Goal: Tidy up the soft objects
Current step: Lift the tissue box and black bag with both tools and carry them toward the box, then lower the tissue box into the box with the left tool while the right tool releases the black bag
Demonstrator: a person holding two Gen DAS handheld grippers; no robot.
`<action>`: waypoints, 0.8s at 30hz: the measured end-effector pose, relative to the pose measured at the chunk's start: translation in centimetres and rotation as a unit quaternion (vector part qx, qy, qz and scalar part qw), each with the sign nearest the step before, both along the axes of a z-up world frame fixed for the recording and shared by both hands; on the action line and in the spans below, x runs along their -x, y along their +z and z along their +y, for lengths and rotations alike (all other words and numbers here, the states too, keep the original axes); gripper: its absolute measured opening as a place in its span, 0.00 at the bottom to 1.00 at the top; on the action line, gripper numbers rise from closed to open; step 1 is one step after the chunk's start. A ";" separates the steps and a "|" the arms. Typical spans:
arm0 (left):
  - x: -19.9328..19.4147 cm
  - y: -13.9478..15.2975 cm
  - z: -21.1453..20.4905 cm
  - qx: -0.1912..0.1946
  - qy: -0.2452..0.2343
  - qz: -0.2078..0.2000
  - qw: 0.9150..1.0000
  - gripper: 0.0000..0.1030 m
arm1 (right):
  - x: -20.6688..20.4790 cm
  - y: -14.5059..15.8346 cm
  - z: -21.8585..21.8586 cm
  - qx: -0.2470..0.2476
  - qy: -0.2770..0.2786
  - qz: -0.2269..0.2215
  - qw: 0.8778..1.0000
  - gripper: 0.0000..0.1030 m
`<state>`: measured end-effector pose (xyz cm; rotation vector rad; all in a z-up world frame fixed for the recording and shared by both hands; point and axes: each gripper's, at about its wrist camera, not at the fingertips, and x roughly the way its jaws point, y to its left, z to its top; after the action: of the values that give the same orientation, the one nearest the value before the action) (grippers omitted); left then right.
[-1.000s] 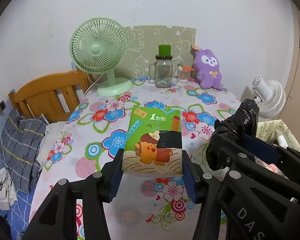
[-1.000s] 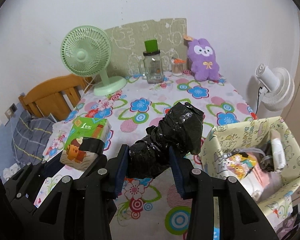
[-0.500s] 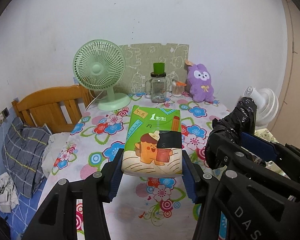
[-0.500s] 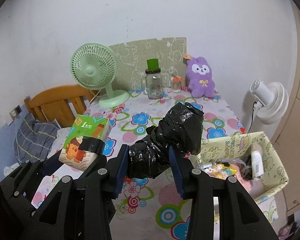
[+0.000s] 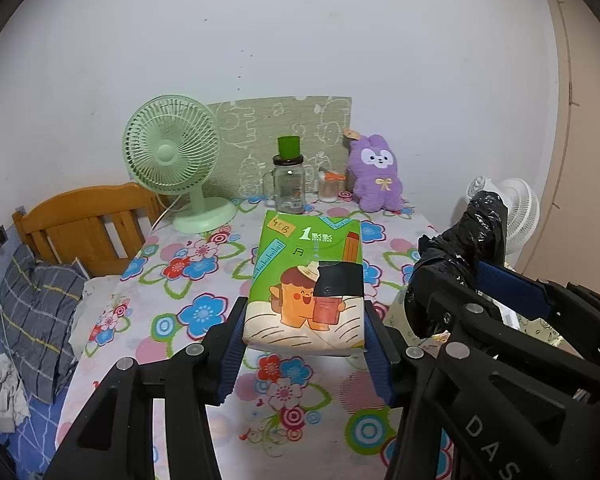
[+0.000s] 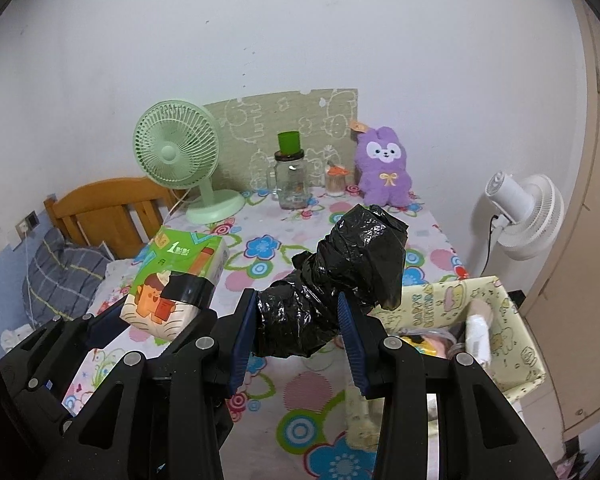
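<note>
Green tissue pack in left claw; black bag in right claw.

A desk covered with a flowered cloth stands against a white wall. At its far edge a pale green fan stands on a round base, and a green patterned board leans on the wall behind it. In front of the board stands a clear glass jar with a handle; a green cup sits on its lid. Just beside the jar is a small container with an orange top. Left of the desk are a wooden headboard and a grey checked pillow. A white fan stands to the right of the desk.
</note>
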<state>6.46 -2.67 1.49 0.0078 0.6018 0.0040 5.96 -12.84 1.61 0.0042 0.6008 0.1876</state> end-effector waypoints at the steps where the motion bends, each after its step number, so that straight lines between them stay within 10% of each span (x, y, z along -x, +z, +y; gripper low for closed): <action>1: -0.1 0.0 -0.3 0.000 -0.002 0.000 1.000 0.53 | 0.0 0.0 -0.3 0.000 -0.001 0.000 1.000 0.43; 24: -2.4 -0.8 -7.7 -0.004 -0.058 0.009 0.998 0.53 | -1.6 -0.7 -7.4 0.001 -0.031 0.001 1.000 0.43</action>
<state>8.88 -10.34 0.69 0.0497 0.6191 -0.1071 7.60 -20.19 0.90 0.0210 0.6030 0.1276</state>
